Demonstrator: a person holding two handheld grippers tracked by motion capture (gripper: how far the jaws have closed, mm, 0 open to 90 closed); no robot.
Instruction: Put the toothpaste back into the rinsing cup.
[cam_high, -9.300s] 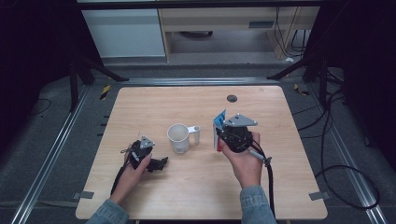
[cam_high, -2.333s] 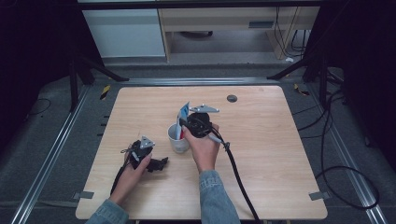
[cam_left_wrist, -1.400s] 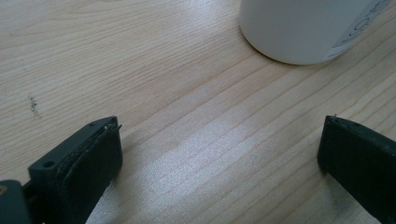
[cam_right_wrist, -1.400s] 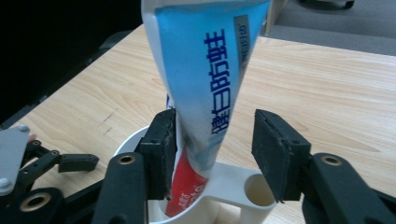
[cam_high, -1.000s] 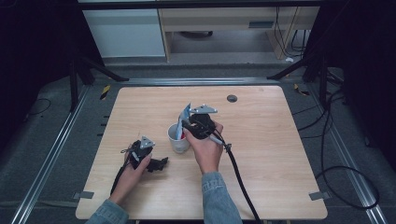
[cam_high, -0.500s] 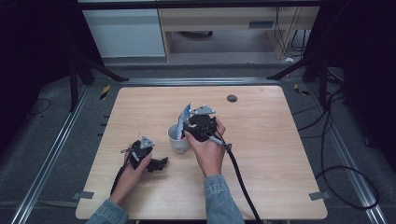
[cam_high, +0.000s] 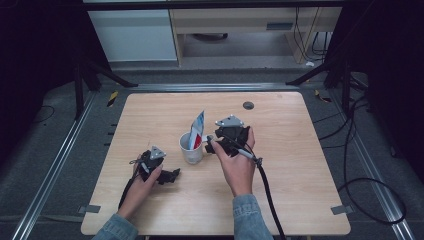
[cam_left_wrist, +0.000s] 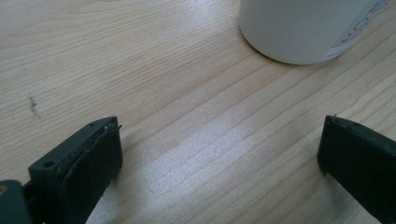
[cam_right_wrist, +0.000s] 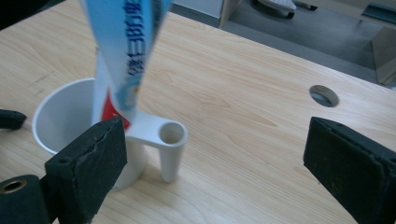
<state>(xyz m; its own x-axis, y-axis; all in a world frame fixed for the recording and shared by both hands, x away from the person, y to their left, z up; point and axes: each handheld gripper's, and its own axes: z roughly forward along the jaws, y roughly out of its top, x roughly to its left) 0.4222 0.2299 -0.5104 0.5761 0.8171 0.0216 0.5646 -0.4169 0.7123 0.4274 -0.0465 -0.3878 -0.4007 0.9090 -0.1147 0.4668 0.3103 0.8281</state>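
Resting low on the bench (cam_high: 300, 200), the left claw (cam_high: 167, 176) gapes wide and empty, aimed at the white cup (cam_high: 191, 148), perhaps ready to steady it. Beside the cup's handle, the right claw (cam_high: 209, 147) has just been opening, nothing between its jaws. The toothpaste tube (cam_high: 198, 129) stands propped inside the cup, leaning on its rim.

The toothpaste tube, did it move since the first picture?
Yes. The toothpaste tube went left, farther from the table's round hole, and now stands in the white cup. The right claw has just opened.
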